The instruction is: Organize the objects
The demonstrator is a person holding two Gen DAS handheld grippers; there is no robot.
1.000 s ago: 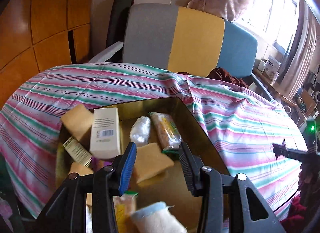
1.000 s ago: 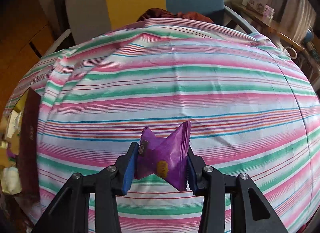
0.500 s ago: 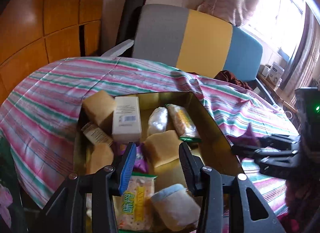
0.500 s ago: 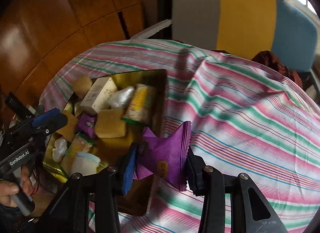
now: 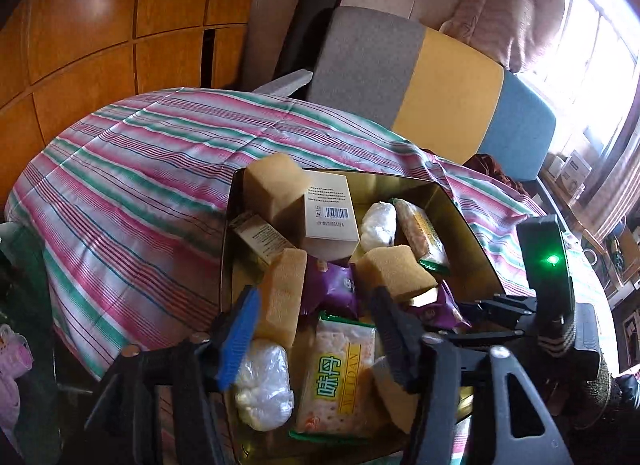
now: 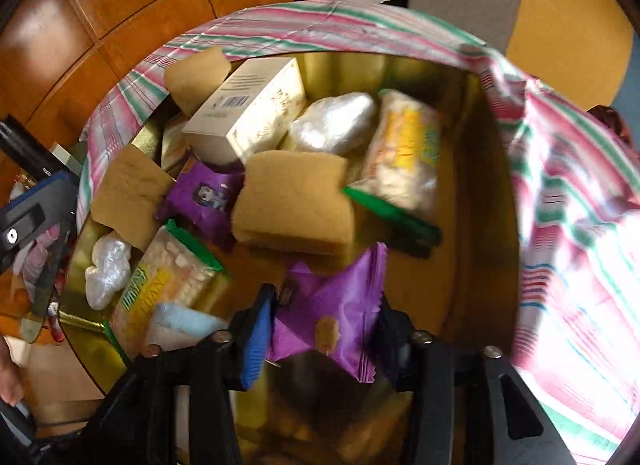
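Note:
A gold tin (image 5: 472,233) on the striped cloth holds tan sponges (image 5: 394,271), a white box (image 5: 330,217), cracker packets (image 5: 340,377), white wads and a purple packet (image 5: 334,289). My left gripper (image 5: 316,329) hovers over the tin's near end, its jaws opening with nothing gripped. My right gripper (image 6: 324,337) hangs over the tin's (image 6: 480,185) bare floor beside a sponge (image 6: 294,205). A purple snack packet (image 6: 332,313) still spans its pads as the jaws start opening. The left wrist view shows that gripper (image 5: 460,319) and packet (image 5: 436,307) at the tin's right side.
The pink, green and white striped cloth (image 5: 152,169) covers the table around the tin. A chair with a grey, yellow and blue back (image 5: 440,93) stands behind it. Wooden cabinet doors (image 5: 100,25) fill the left, and a bright window (image 5: 600,45) with cluttered shelves is at right.
My right gripper swung left with the purple packet, from over the bare cloth to over the tin. My left gripper drew back toward the tin's near end and its jaws widened.

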